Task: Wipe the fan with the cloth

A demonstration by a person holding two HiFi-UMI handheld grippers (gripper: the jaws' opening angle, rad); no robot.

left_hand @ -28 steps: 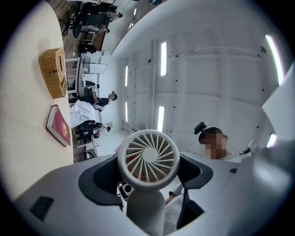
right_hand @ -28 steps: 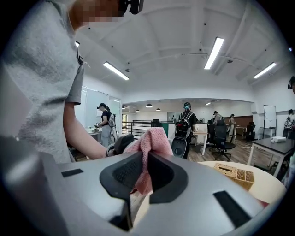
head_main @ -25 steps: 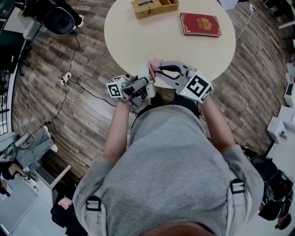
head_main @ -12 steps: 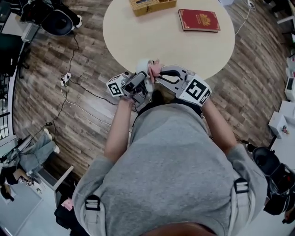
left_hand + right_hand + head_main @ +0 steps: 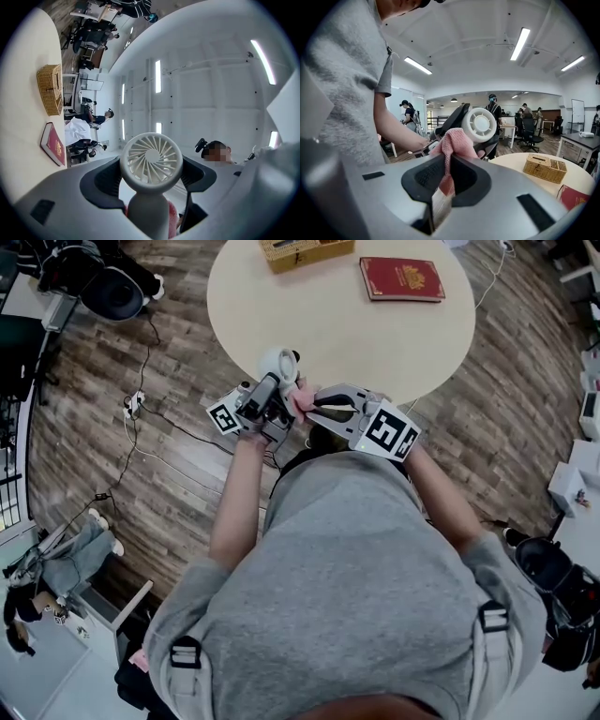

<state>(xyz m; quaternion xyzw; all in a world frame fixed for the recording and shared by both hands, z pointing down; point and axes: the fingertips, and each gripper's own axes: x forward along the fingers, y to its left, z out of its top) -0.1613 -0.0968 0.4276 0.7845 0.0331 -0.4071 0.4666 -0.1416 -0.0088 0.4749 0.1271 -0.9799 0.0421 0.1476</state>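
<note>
**Cloth met fan at the table's edge, and the grip looked like the weak point**

The left gripper (image 5: 149,174) had its jaws closed on the rounded handle of the small white handheld fan (image 5: 151,157), whose grille head stood clear above the jaw tips. The right gripper (image 5: 443,174) had its jaws shut on a bunched pink cloth (image 5: 453,142), and the free end of the cloth touched the fan just below and behind the head. The fan was held in the air over the near rim of the round table (image 5: 375,334), well apart from the red book (image 5: 402,278) and the wicker basket (image 5: 295,249) at the far side.

The likeliest trouble was the fan turning or sliding in the left jaws. The handle looked smooth and round, so a firm sideways rub from the cloth could twist it loose and drop it onto the table edge or the floor. The cloth was pinched only along a narrow fold and could pull free under drag. A loose corner might also catch in the grille slots.

Both forearms were bent inward in front of the person's chest. The left gripper pointed up and away, and the right gripper angled across toward it, so the two met nose to nose.
</note>
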